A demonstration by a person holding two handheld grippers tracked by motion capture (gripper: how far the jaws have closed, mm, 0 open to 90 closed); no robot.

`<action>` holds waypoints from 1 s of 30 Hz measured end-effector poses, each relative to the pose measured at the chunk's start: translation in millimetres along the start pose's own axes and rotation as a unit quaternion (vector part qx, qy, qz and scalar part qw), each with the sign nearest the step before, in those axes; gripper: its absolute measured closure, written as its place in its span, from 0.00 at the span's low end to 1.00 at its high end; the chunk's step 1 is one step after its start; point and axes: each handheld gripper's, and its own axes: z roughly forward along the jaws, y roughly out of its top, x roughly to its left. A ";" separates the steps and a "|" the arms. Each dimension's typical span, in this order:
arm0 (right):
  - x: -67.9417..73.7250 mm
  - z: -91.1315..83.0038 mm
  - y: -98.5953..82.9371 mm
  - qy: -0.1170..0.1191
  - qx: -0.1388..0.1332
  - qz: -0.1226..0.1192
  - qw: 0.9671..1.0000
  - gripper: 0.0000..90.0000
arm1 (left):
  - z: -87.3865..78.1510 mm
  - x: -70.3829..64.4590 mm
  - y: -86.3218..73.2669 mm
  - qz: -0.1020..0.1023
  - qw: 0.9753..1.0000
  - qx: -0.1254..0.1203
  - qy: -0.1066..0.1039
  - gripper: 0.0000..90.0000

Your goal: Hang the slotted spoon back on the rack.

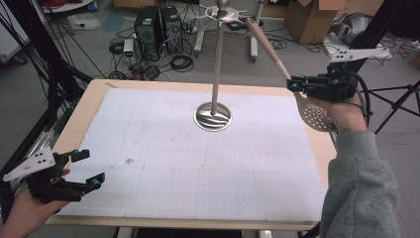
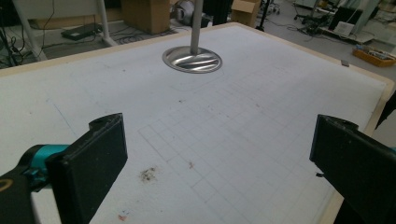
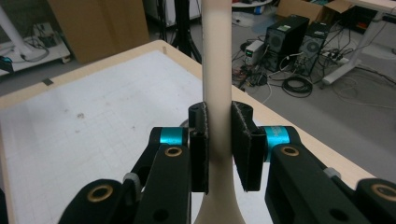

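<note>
One skimmer (image 1: pixel 277 59), one stand (image 1: pixel 216 64), one worktop (image 1: pixel 94 99), two hand-held grippers: left (image 1: pixel 85 170), right (image 1: pixel 293 83).

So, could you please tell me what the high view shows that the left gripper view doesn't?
High view alone: the right gripper clamped on a wooden slotted spoon, raised beside the table's right edge, plus the stand's hooked top. Left gripper view alone: the left gripper seen close, jaws wide apart with nothing between. Both: the stand's round base and the white gridded mat.

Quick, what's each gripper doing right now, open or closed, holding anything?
Left gripper: open, holding nothing, low over the table's near left corner.
Right gripper: closed on the slotted spoon handle, held up off the table's right edge.
</note>
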 end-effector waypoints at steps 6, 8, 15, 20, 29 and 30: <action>-1.2 2.9 -0.1 0.007 0.000 0.010 1.000 0.87 | -0.5 -0.3 -0.7 -0.001 1.000 0.001 0.001 0.05; -1.1 4.4 -0.2 0.006 0.003 0.010 1.000 0.87 | -0.4 -0.3 -0.7 -0.001 1.000 0.001 0.001 0.05; -3.2 9.3 -2.1 0.009 0.000 0.021 1.000 0.87 | 0.3 -0.4 -0.5 0.001 1.000 0.002 -0.001 0.05; -3.4 12.8 -3.9 0.015 -0.001 0.026 1.000 0.87 | 0.0 -0.1 -0.9 -0.001 1.000 0.003 0.001 0.05; -5.8 20.8 -7.3 0.024 -0.005 0.034 0.999 0.87 | -0.3 0.1 -0.9 0.000 1.000 0.003 0.000 0.05; -6.2 22.1 -7.5 0.024 -0.007 0.034 0.999 0.87 | -0.2 0.4 -1.1 0.000 1.000 0.004 0.000 0.05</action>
